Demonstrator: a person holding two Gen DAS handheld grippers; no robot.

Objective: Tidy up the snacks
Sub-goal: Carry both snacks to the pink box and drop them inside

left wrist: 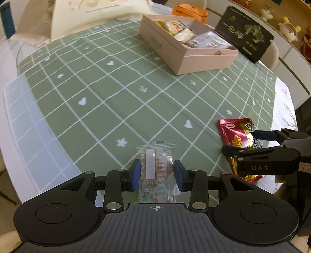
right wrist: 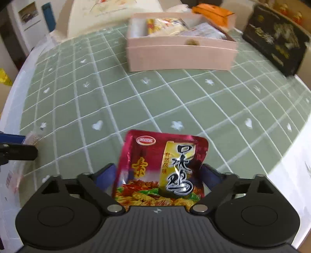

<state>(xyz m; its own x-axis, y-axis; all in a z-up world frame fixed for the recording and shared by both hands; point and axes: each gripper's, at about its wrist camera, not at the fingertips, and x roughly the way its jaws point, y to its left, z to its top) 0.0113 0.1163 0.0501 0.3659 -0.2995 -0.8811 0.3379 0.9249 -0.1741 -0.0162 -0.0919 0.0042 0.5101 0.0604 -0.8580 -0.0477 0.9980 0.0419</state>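
My left gripper [left wrist: 156,171] is shut on a clear-wrapped brown snack bar [left wrist: 157,165], held just above the green checked tablecloth [left wrist: 108,97]. My right gripper [right wrist: 158,175] is shut on a red foil snack packet [right wrist: 161,167]; that packet also shows in the left wrist view [left wrist: 237,136] with the right gripper [left wrist: 250,142] on it at the right. An open pink box [left wrist: 184,50] with several wrapped snacks inside stands at the far side of the table; it also shows in the right wrist view [right wrist: 180,54].
A black printed box [left wrist: 246,33] stands right of the pink box, an orange box [left wrist: 190,11] behind it, and a cream bag [left wrist: 93,17] at the far left. The table edge runs along the left and right. A shelf with figurines [left wrist: 287,29] is at far right.
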